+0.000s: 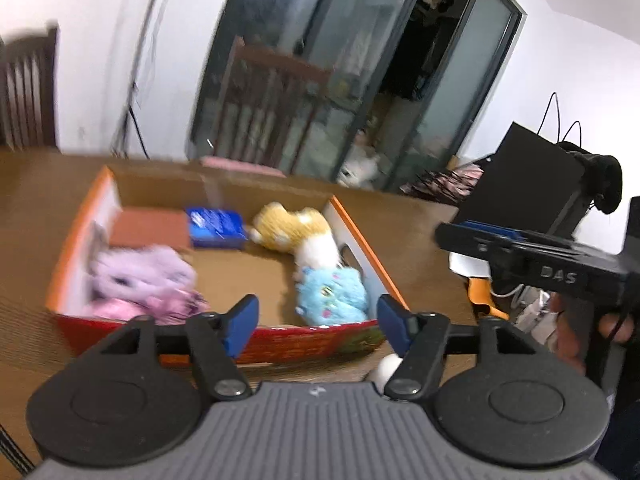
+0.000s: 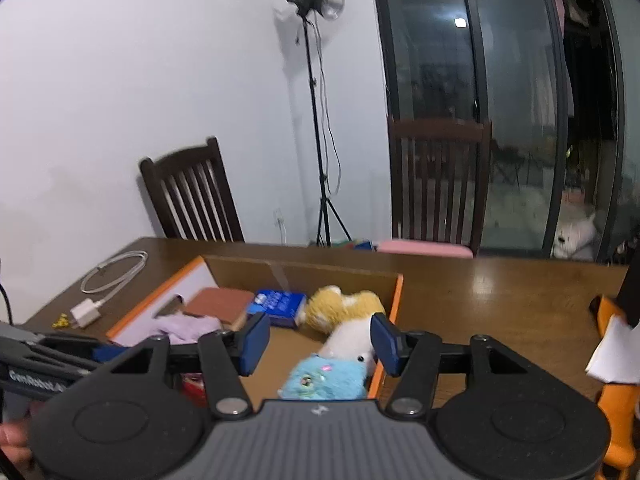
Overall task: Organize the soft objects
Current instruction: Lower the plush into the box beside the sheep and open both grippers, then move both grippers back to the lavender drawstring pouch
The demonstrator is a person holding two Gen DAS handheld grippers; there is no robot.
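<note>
An open cardboard box (image 1: 100,192) with orange rims sits on the wooden table. Inside lie a purple plush (image 1: 140,276), a yellow and white plush (image 1: 296,228), a light blue plush (image 1: 332,292), a blue packet (image 1: 216,224) and a brown flat item (image 1: 150,230). My left gripper (image 1: 318,324) is open and empty above the box's near wall. My right gripper (image 2: 320,342) is open and empty over the box (image 2: 396,300), above the light blue plush (image 2: 324,378) and the yellow and white plush (image 2: 344,308). The purple plush (image 2: 188,326) lies left.
A white cable with charger (image 2: 108,280) lies on the table's left. Two dark wooden chairs (image 2: 436,176) stand behind the table, one with a pink cushion (image 2: 424,248). A lamp stand (image 2: 320,120) is by the wall. A black bag (image 1: 532,176) stands right. A white round object (image 1: 386,368) lies before the box.
</note>
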